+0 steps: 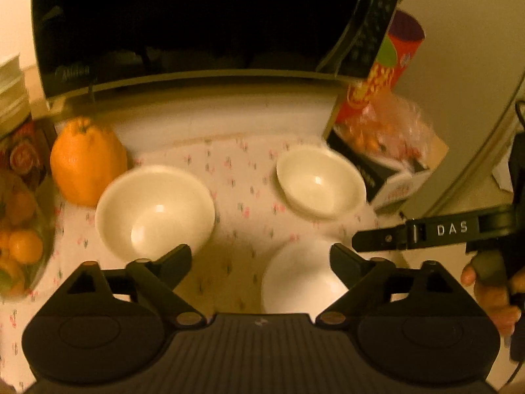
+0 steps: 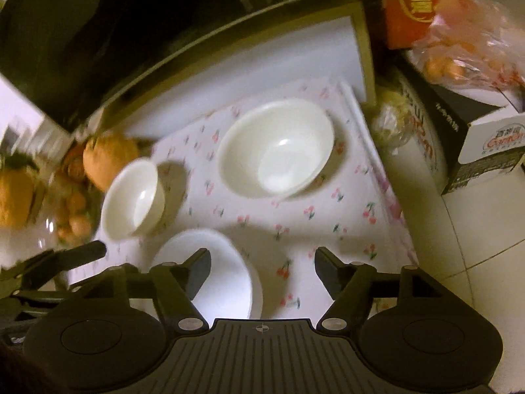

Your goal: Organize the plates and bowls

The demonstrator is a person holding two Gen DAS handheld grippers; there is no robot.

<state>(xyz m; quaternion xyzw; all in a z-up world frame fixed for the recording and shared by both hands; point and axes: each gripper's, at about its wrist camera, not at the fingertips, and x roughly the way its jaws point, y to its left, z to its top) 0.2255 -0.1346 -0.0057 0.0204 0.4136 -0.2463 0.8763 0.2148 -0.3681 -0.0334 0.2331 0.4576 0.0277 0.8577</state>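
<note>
A cherry-print cloth covers the counter in front of a dark microwave. On it sit three white dishes: a left bowl, a right bowl farther back, and a plate nearest. A big orange stands just left of the left bowl. The left gripper hangs above the cloth, jaws wide and empty, with the plate under its right finger. The right gripper is likewise spread wide, holding nothing, near the plate's right edge.
</note>
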